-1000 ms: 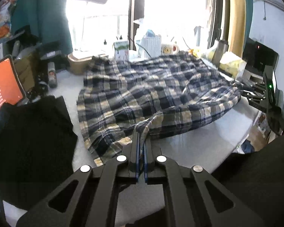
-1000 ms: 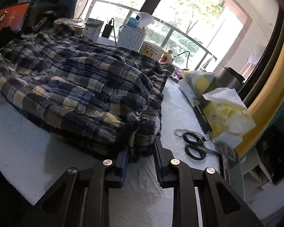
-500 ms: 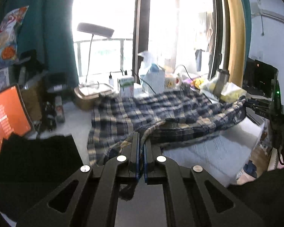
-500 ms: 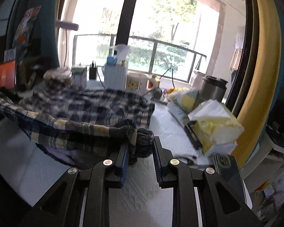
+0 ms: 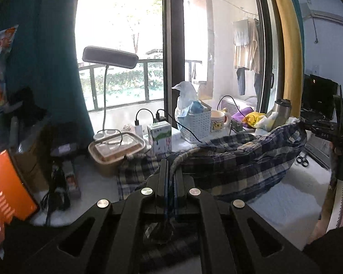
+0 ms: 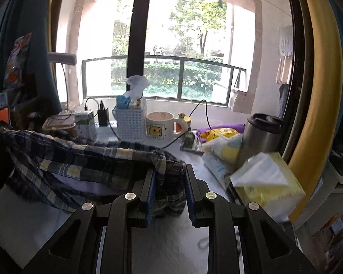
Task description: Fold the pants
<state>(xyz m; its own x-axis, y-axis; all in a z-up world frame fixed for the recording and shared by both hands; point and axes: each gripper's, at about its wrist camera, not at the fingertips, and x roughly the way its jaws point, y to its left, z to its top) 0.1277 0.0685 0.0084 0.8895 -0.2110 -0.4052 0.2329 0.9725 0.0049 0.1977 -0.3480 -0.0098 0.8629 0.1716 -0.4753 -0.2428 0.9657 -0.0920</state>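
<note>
The blue and cream plaid pants (image 5: pixel 240 159) hang in the air between my two grippers, above the white table (image 5: pixel 285 201). My left gripper (image 5: pixel 171 171) is shut on one end of the pants' edge. My right gripper (image 6: pixel 170 178) is shut on a bunched corner of the same pants (image 6: pixel 84 159), with the cloth filling the gap between its fingers. The right gripper also shows at the far right of the left wrist view (image 5: pixel 327 132). The lower part of the pants sags toward the table.
Along the window stand a desk lamp (image 5: pixel 109 58), a lidded food box (image 5: pixel 116 146), a carton (image 5: pixel 160 137), a white basket (image 6: pixel 130 123), a mug (image 6: pixel 162 125) and a steel tumbler (image 6: pixel 260 134). Yellow tissue packs (image 6: pixel 265 182) lie right. An orange screen (image 5: pixel 4 194) stands left.
Both grippers have risen and lifted the near edge of the pants off the table. The cloth now hangs stretched between them instead of lying spread flat.
</note>
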